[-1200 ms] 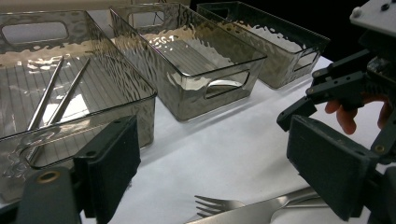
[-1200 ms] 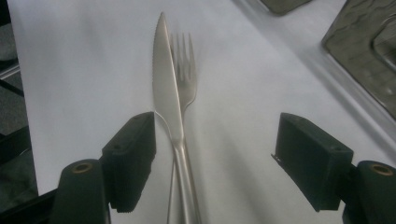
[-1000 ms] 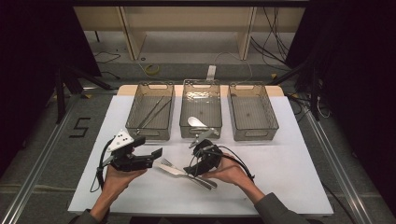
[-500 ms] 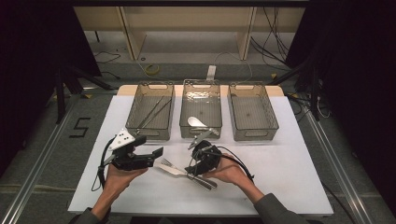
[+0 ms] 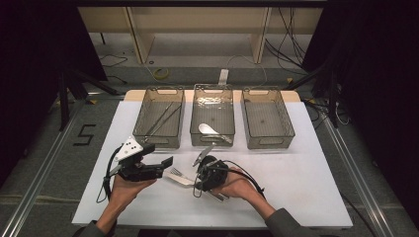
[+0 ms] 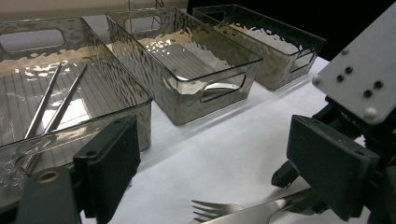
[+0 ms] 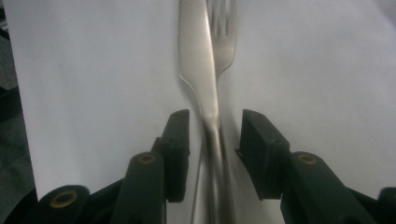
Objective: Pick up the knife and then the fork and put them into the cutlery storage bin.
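right gripper (image 7: 212, 140) has just been closing, jaws half-spread around the knife (image 7: 198, 60) handle, not pinching yet; grab only the knife, leave the fork (image 7: 223, 32) just beside it; left gripper (image 6: 224, 154) spread, empty

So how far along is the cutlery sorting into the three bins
Done: chopsticks lie in the left bin, a spoon in the middle bin. In hand: the right gripper has been closing around the knife, a gap still showing. Left: knife, fork; the right bin holds nothing.
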